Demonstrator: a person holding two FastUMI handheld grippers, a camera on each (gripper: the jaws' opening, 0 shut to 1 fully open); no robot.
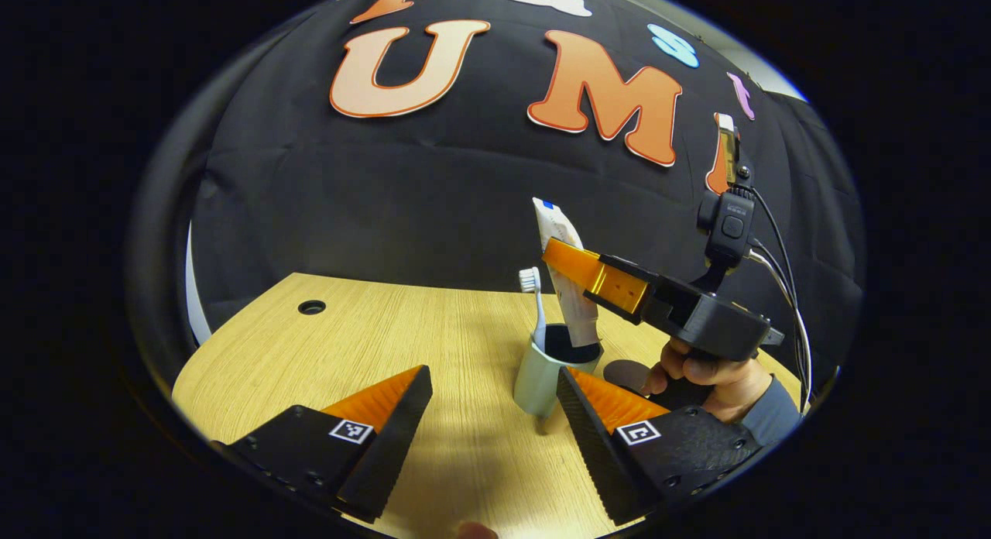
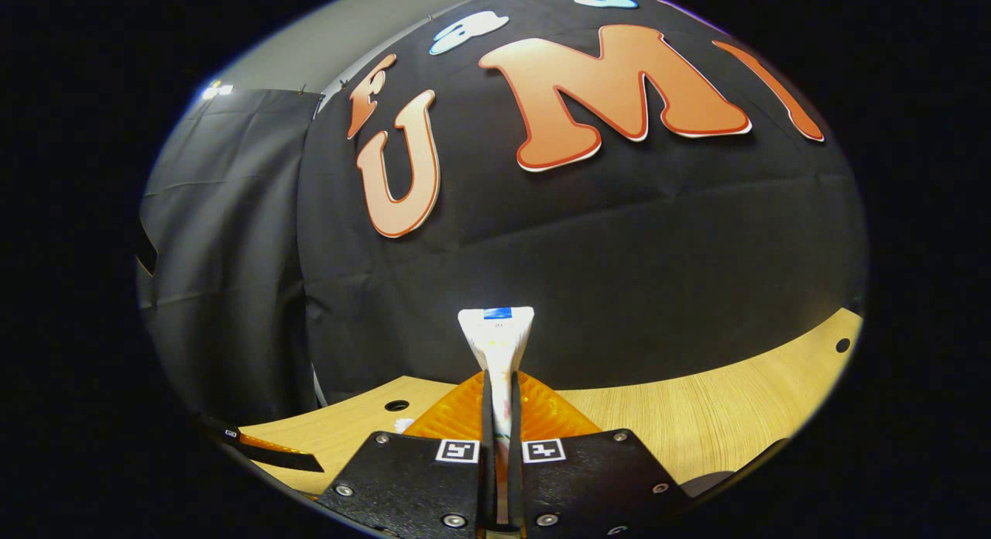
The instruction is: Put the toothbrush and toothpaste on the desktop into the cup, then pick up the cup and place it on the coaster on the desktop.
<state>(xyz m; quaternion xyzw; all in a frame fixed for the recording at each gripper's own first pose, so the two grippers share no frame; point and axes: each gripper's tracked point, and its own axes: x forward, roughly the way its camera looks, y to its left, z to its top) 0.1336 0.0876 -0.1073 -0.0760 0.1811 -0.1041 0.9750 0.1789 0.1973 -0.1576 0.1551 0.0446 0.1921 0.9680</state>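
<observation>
- Where the wooden desktop [image 1: 325,353] meets the black booth wall, a pale cup [image 1: 542,380] stands upright in the left gripper view.
- Toothbrush [image 1: 534,303]: upright in the cup, white bristle head up, at the cup's left side.
- Toothpaste [image 1: 569,283]: white tube, lower end inside the cup, flat crimped end up with a blue mark; it leans slightly.
- Right gripper [image 1: 588,272]: seen from the side in the left gripper view, held by a hand [image 1: 701,372] with a grey sleeve; its fingers are pinched onto the tube above the cup rim.
- Right gripper view: the right gripper [image 2: 501,415] has both fingers pressed together on the toothpaste [image 2: 497,341], whose crimped end rises above the fingertips.
- Left gripper [image 1: 492,399]: fingers spread wide apart, holding nothing, low over the desktop just in front of the cup.
- Coaster [image 1: 627,374]: dark round disc flat on the desktop, just right of the cup, partly hidden by the hand.
- Round cable hole [image 1: 311,307]: far left of the desktop.
</observation>
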